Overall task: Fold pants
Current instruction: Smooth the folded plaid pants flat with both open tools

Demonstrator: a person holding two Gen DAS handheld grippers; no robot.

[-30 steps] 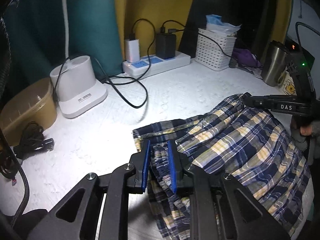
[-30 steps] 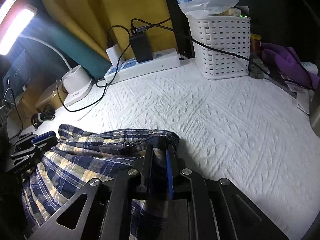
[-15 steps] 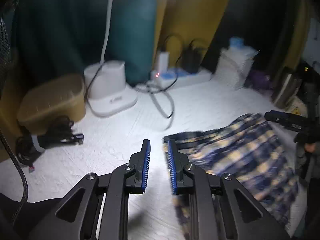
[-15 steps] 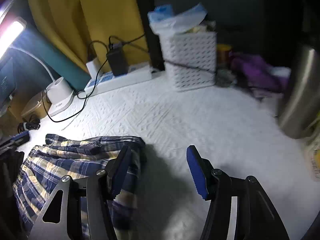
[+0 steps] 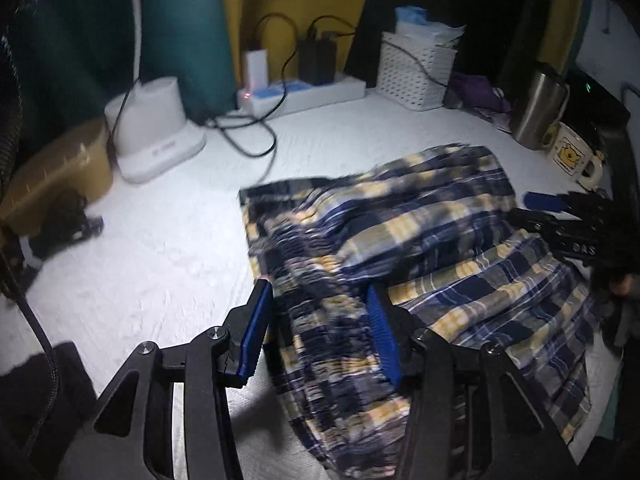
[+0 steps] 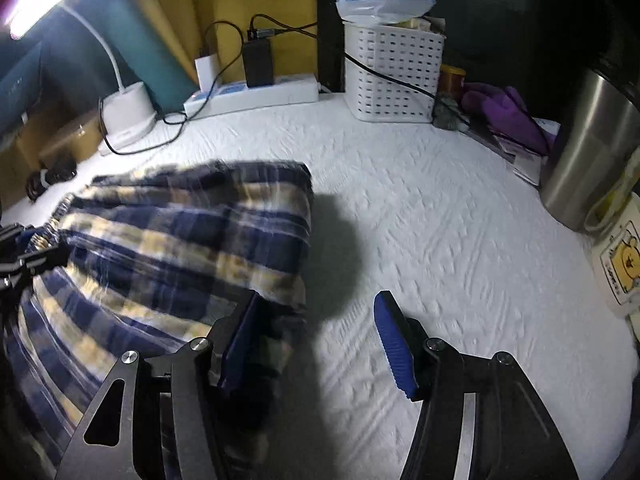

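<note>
A white textured cover [image 6: 440, 216] is spreading across the whole surface, and the plaid pants [image 5: 420, 248] are lying on it in a rumpled, partly doubled heap. In the left wrist view they are filling the middle and right, with a folded upper layer sitting over a flatter layer that is running toward the near right. In the right wrist view the same pants [image 6: 180, 240] are taking up the left half, their right edge casting a dark shadow on the cover.

The left gripper [image 5: 320, 336] is hovering with its jaws spread apart; a gathered band of the pants is passing between the blue pads, but the pads are not pinching it. The right gripper [image 6: 316, 340] is also standing wide, released: its left pad is sitting against the near right corner of the pants, while its right pad is hanging over bare cover, well apart from the cloth.

Along the far edge, a lamp base [image 5: 152, 136] is standing at the left, a power strip [image 5: 304, 92] with plugged chargers is lying beside it, and a white basket [image 6: 392, 76] is standing to the right. A steel tumbler [image 6: 592, 160] is rising at the far right, with a cartoon mug [image 5: 572, 156] just beside it.
</note>
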